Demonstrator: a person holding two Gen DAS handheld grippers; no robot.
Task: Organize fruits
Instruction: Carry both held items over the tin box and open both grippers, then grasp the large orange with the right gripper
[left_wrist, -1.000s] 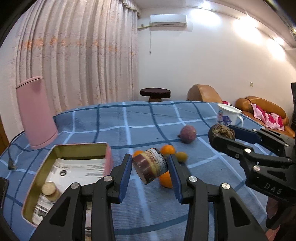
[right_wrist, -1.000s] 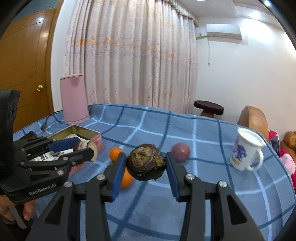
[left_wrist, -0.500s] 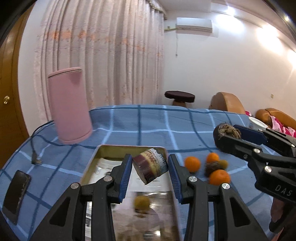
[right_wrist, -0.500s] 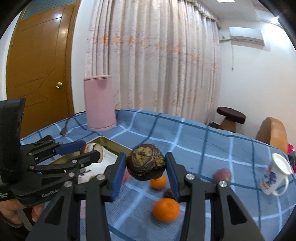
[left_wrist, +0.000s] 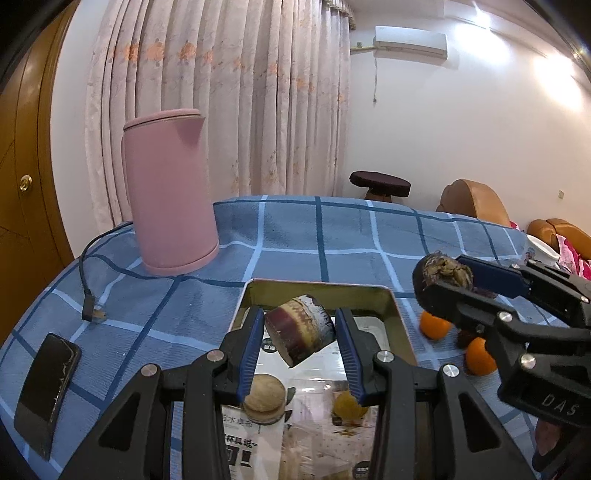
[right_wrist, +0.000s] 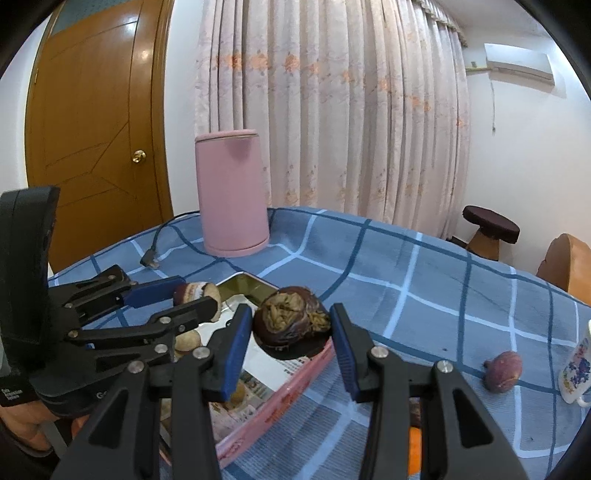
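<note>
My left gripper (left_wrist: 300, 338) is clamped on a short sugarcane chunk (left_wrist: 300, 334), held above the far end of the tin box (left_wrist: 317, 289). Its long axis is tilted, cut face pointing toward 7 o'clock in the left wrist view, other end toward 1. My right gripper (right_wrist: 291, 332) is clamped on a dark round fruit (right_wrist: 291, 325), torn pale top facing up, over the box's near rim. Two oranges (left_wrist: 436, 328) sit on the blue checked cloth (left_wrist: 332, 236) at 3 o'clock of the box. Pink kettle (left_wrist: 168, 199) stands at 11 o'clock.
</note>
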